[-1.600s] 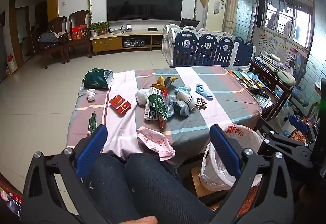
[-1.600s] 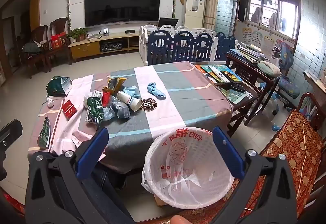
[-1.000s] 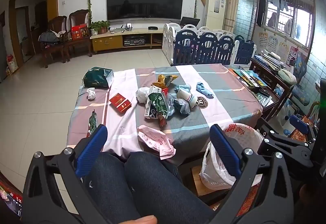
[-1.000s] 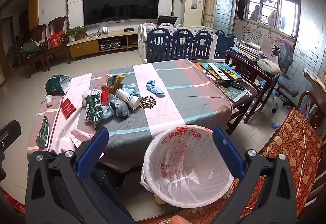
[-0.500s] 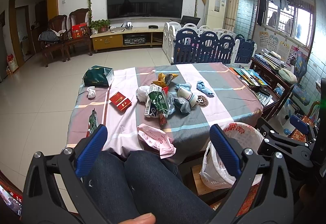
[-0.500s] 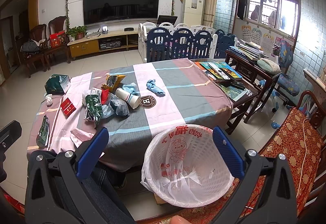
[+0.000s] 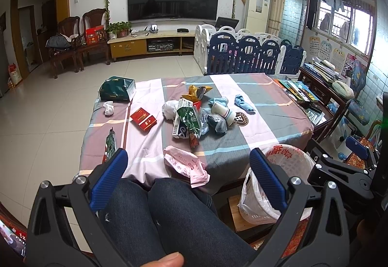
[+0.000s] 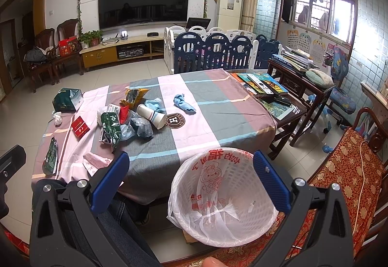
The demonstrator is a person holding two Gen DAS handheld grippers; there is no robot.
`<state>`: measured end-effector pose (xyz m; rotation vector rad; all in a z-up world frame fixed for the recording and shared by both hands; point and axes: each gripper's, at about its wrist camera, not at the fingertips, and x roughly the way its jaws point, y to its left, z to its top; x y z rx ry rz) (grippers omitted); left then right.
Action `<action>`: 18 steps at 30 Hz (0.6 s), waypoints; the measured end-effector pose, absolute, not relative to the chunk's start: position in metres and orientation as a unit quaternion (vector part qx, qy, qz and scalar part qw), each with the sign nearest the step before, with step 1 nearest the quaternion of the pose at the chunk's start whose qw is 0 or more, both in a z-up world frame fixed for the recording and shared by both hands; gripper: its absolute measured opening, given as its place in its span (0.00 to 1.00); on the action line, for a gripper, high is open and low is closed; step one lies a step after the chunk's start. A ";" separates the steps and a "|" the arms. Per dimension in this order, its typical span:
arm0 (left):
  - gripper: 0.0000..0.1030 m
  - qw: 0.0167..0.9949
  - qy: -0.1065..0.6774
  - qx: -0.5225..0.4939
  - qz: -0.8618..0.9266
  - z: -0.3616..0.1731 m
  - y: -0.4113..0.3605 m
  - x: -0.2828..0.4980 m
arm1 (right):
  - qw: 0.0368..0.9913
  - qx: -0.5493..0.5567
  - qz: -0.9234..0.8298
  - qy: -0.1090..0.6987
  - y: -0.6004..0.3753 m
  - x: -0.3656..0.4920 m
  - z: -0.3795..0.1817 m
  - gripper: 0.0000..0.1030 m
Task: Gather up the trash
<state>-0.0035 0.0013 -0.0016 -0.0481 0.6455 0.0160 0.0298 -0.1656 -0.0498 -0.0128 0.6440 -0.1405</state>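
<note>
We saw the trash spread over the tabletop (image 7: 262, 107), in the middle of the left wrist picture. Going from the left, a flat green wrapper (image 7: 110, 143) lay near the left edge of the cloth. We thought it would be very light and slippery, so a pinch on its edge seemed best. A small white paper ball (image 7: 108, 107) sat above it, soft and easy to squash. The red box (image 7: 143, 119) next to it looked stiff, and we would take it by its two flat sides. In the middle was a heap of bags and packets (image 7: 191, 119) with a white paper cup (image 7: 223, 113) lying on its side. The bags looked thin and floppy. The cup could crush, so a soft hold near its rim seemed right. The pink bag (image 7: 186, 166) lay at the near edge, closest to us, crinkly and light. We would grab a bunched-up fold.

At the lower right stood the white bin (image 8: 218, 196) with a plastic liner, beside the tabletop. We could see no trash in it.

The left claw (image 7: 188, 183) was spread wide over the person's knees, holding nothing and touching nothing. The right claw (image 8: 189, 185) was spread wide too, hanging above the bin with nothing in it.
</note>
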 end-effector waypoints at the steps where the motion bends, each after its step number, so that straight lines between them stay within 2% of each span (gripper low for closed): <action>1: 0.97 0.948 0.317 -0.023 0.008 -0.002 0.001 -0.002 | 0.946 -0.006 -0.069 0.316 -0.168 0.030 -0.052 0.97; 18: 0.97 0.947 0.319 -0.021 0.007 -0.009 0.002 0.001 | 0.946 -0.006 -0.069 0.317 -0.168 0.030 -0.053 0.97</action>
